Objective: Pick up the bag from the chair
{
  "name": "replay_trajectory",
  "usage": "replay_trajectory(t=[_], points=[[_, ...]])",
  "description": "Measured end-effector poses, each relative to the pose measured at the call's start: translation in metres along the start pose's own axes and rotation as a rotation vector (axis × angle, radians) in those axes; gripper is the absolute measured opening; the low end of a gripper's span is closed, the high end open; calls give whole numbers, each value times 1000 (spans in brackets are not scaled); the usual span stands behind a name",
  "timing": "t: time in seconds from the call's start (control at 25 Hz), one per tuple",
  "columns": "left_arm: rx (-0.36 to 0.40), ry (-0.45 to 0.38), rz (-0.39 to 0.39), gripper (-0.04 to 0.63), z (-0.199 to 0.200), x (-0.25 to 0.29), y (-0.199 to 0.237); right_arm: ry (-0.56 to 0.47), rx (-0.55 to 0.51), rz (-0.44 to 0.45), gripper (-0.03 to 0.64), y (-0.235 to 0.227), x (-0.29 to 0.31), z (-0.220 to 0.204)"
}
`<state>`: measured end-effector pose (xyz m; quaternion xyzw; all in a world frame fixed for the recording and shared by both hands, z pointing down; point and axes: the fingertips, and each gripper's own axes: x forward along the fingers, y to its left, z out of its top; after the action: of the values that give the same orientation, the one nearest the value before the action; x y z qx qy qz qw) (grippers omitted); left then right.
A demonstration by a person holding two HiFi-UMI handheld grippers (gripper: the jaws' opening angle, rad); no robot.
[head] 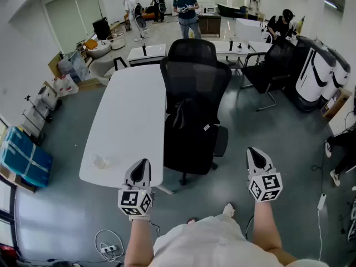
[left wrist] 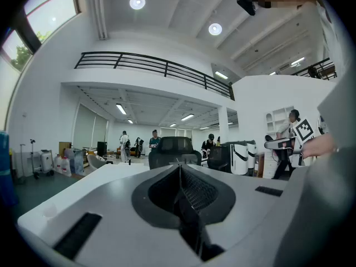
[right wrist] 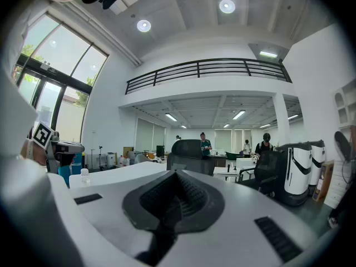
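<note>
The soft black bag (head: 186, 121) lies on the black mesh office chair (head: 196, 74) at frame centre, above and well apart from both tongs. The left tongs (head: 142, 164) and the right tongs (head: 253, 152) are pressed together and empty, with open grey floor (head: 233, 177) between them.

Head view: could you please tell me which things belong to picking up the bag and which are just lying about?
Job: black bag on the seat; black mesh office chair; left hand-held gripper; right hand-held gripper.
Lying about: long white table; small clear bottle; blue box.

White table (head: 130, 107), perhaps a small clear bottle (head: 100, 161) on it; blue bin (head: 25, 157) nearby.
</note>
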<state>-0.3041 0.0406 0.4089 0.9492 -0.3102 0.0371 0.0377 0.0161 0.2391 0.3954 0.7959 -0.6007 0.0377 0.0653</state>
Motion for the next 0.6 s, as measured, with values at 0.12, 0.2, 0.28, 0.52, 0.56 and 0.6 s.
replay_trajectory(t=[0.12,0.2,0.28,0.52,0.56,0.6], points=[[4,-2,-2,29,1,1,2,-5,-4,6,17,3,2,2],[4,-2,-5,29,1,2,2,-6,-10,9,17,4,3,4],[3,-2,-6,29,1,2,2,-4,-17,10,17,5,4,4],[2,-3,-17,29,2,5,2,-5,10,40,17,9,7,4],[2,-2,-18,29,2,6,2,-5,25,44,18,9,8,3],[2,0,-20,29,2,6,2,-3,34,44,18,9,8,2]])
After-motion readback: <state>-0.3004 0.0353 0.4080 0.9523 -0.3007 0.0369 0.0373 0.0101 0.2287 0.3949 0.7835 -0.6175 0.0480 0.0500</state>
